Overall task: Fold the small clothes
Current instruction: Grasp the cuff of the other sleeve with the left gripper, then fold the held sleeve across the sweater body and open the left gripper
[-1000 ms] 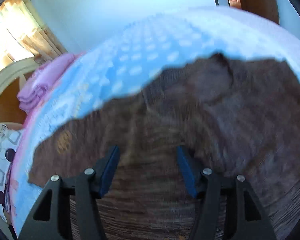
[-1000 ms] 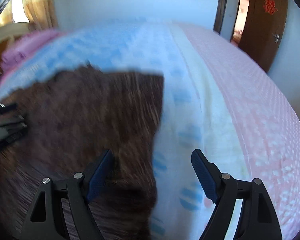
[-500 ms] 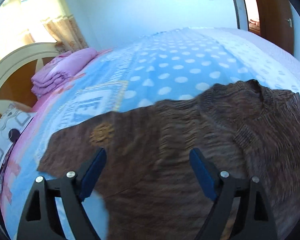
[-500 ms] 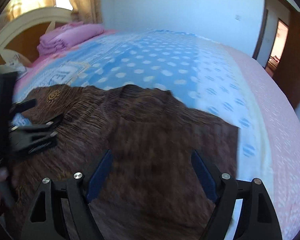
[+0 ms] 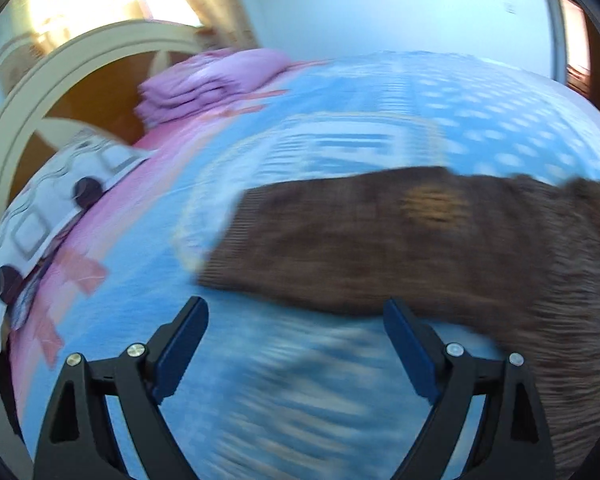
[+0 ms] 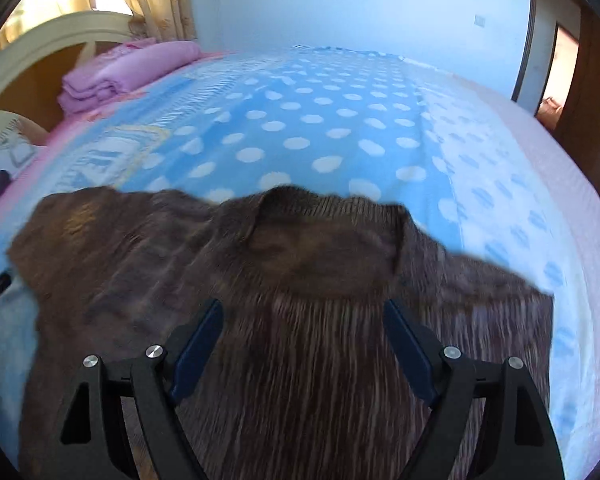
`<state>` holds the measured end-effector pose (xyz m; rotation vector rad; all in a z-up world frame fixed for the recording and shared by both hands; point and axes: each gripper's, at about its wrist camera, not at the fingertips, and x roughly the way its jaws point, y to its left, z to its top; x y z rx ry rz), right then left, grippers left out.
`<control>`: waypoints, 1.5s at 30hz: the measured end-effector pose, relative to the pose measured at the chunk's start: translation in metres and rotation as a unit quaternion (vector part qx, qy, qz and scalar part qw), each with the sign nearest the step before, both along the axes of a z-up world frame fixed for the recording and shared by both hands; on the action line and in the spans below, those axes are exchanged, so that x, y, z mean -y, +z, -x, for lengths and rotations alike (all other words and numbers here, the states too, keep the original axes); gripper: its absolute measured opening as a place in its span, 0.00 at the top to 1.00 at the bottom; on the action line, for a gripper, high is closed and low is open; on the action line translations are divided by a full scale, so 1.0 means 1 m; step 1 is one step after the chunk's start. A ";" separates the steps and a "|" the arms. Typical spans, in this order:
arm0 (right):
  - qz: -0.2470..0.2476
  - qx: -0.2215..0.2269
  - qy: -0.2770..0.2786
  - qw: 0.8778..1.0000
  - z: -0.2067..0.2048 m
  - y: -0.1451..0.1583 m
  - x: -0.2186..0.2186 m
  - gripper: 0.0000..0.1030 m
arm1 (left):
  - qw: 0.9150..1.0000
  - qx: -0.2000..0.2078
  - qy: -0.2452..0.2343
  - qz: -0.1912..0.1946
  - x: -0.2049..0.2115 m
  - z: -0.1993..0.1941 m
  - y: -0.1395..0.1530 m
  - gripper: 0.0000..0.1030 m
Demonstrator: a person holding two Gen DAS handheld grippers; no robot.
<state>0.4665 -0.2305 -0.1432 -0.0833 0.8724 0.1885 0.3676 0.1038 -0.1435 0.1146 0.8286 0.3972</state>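
Sweater flat on dotted blanket | pink bedding beyond | both tongs released, empty

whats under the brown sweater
The brown sweater lies spread on a blue blanket with white dots, which shows all around its edges. Whatever part of the blanket, or anything else, sits directly beneath the knit is covered and cannot be seen.

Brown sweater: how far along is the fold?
Early. Done: the brown sweater lies on the blue dotted blanket, collar away from the right camera; any fold so far is hard to tell. In hand: nothing. The left gripper has just been opening, nothing between its pads; the right gripper is open above the knit. Left: the folds.
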 end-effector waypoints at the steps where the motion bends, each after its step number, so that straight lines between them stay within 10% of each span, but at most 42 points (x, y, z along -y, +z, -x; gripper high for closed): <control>1: -0.008 0.001 0.002 1.000 0.011 0.002 0.002 0.20 | 1.000 0.000 0.011 -0.002 -0.012 -0.001 0.000 0.11; 5: -0.003 -0.052 0.003 0.999 0.046 -0.031 0.011 0.19 | 0.997 -0.005 0.071 0.025 -0.064 -0.013 -0.011 0.11; 11: 0.018 -0.003 -0.003 1.000 0.065 -0.033 0.009 0.15 | 0.991 0.006 0.085 0.103 -0.087 -0.023 -0.014 0.12; 20: 0.022 0.012 -0.007 1.000 0.064 -0.038 0.010 0.14 | 0.984 -0.006 0.078 0.162 -0.090 -0.055 -0.030 0.45; 22: 0.022 0.012 -0.008 1.000 0.062 -0.039 0.008 0.13 | 0.983 0.002 0.075 0.166 -0.090 -0.056 -0.028 0.81; 24: 0.020 0.012 -0.008 1.000 0.062 -0.039 0.009 0.13 | 0.981 0.004 0.068 0.180 -0.093 -0.056 -0.026 0.87; 38: -0.095 0.046 -0.054 0.993 0.087 0.013 0.072 0.12 | 0.976 0.070 0.009 0.204 -0.060 -0.036 0.044 0.89; 45: -0.074 0.074 -0.081 0.991 0.142 0.037 0.140 0.12 | 0.971 0.082 -0.038 0.221 -0.002 -0.032 0.086 0.89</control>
